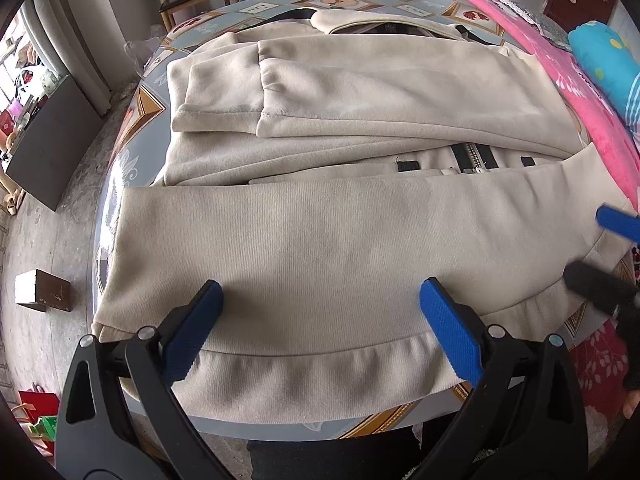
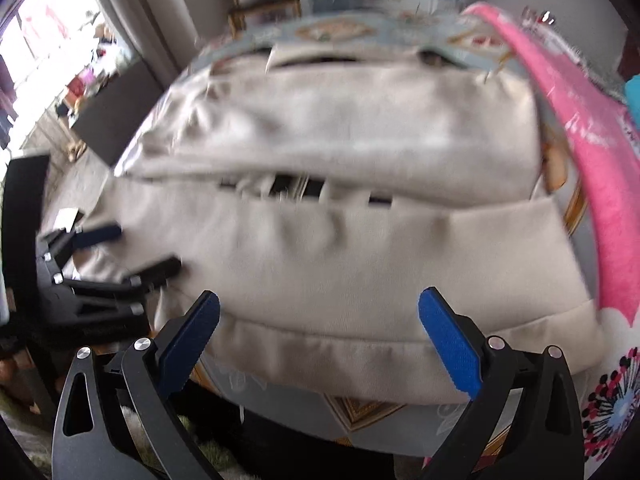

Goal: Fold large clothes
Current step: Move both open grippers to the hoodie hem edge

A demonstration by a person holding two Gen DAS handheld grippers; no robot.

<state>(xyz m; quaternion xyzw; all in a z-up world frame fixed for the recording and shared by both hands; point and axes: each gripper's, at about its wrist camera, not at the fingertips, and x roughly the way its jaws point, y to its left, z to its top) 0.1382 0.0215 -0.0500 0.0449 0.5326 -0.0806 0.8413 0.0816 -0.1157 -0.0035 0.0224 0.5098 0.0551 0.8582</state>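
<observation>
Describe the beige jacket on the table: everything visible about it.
The beige jacket looks like soft, finely ribbed fleece with a banded hem hanging over the near edge of the table. It lies flat and partly folded: sleeves doubled across the upper body, the lower part folded up as a broad panel. Between the folds a metal zipper on black tape and short black tabs show. The collar lies at the far end. The pink blanket borders its right side. Both grippers are open, gripping nothing.

Soft daylight enters from a window (image 2: pixel 44 40) at left, overexposed; right wrist view motion-blurred, both fisheye-warped with dark corners.
</observation>
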